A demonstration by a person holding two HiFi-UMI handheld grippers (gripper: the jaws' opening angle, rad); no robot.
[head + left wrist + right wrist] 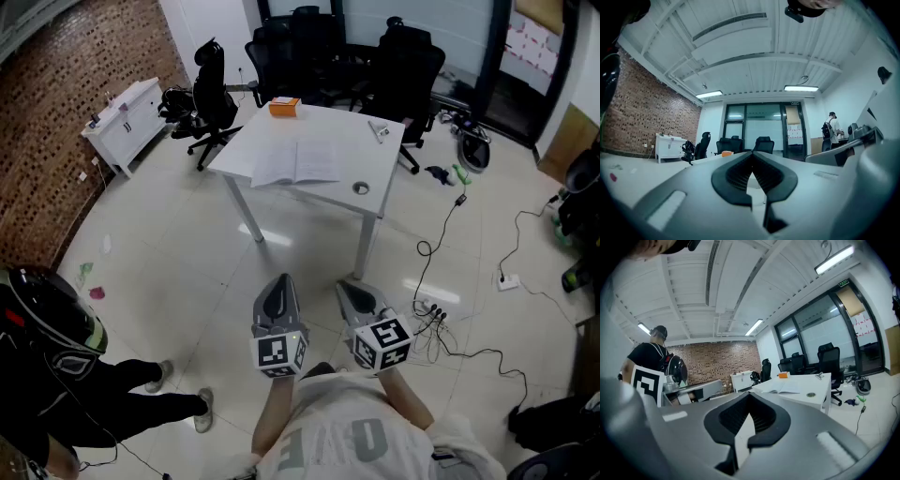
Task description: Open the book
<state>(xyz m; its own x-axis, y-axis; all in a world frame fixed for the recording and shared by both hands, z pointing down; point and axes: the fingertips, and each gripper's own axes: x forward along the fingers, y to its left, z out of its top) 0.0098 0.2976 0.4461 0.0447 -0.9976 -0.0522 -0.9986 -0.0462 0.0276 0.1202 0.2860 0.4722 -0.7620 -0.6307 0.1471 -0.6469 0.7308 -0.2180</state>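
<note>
The book [295,164] lies open on the white table [375,155], its pages facing up; in the right gripper view the book [785,389] shows far ahead on the table top. Both grippers are held close to the person's body, well short of the table. My left gripper [280,279] is shut with nothing in it, and in its own view the left gripper [752,153] has its jaws meeting. My right gripper [346,285] is also shut and empty, jaws together in the right gripper view [749,394].
An orange box [284,107], a small metal object [378,129] and a round cable hole [361,188] are on the table. Black office chairs [216,94] stand behind it. Cables and a power strip [431,309] lie at right. A person in black [56,375] stands at left.
</note>
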